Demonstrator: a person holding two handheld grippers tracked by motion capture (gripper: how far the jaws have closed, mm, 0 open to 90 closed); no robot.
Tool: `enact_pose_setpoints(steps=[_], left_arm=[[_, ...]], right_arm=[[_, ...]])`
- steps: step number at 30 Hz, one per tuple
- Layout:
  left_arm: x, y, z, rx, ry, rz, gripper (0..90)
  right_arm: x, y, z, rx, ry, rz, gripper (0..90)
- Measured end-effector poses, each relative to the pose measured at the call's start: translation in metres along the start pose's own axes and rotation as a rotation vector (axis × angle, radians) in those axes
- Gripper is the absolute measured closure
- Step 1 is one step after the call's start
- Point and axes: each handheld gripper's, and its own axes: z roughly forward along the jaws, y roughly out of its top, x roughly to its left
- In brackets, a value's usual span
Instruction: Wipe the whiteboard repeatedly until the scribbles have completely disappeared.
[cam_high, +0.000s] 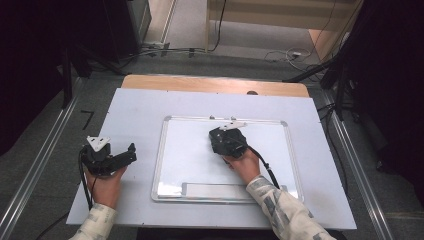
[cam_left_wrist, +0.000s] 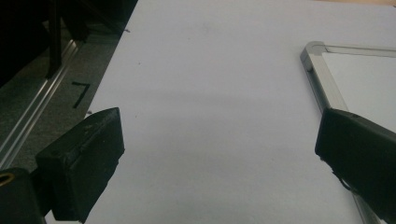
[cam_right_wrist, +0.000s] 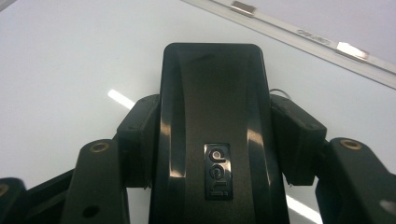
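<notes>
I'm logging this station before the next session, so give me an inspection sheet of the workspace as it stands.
Surface: pale sheet over a wooden table.
Job's things: whiteboard lying flat; black eraser on it.
Clutter: nothing seen.
Grippers: left gripper open beside the board; right gripper shut on the eraser.
Cables: cable trailing from the right gripper; floor cables beyond the table.
Surroundings: metal rails along both sides, "7" mark on the floor.
</notes>
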Motion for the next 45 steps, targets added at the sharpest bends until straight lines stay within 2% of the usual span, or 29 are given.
enact_pose_setpoints(steps=[11, 23, 28, 38, 45], left_arm=[[0.0, 0.0, 0.0, 0.001, 0.002, 0.0, 1.7], [0.001, 0.0, -0.001, 0.0, 0.003, -0.004, 1.7], [0.0, 0.001, 0.0, 0.001, 0.0, -0.003, 1.7], [-0.005, 0.002, 0.003, 0.0, -0.009, 0.008, 1.7], [-0.005, 0.002, 0.003, 0.002, -0.008, 0.01, 1.7]], right_arm=[[-0.042, -0.005, -0.005, 0.0, -0.064, 0.071, 37.7], [-0.064, -0.013, -0.013, 0.007, -0.113, 0.105, 37.7], [-0.054, -0.02, -0.019, 0.012, -0.113, 0.08, 37.7], [-0.014, -0.025, -0.023, 0.008, -0.045, -0.001, 37.7], [0.006, -0.023, -0.022, 0.006, -0.005, -0.032, 37.7]])
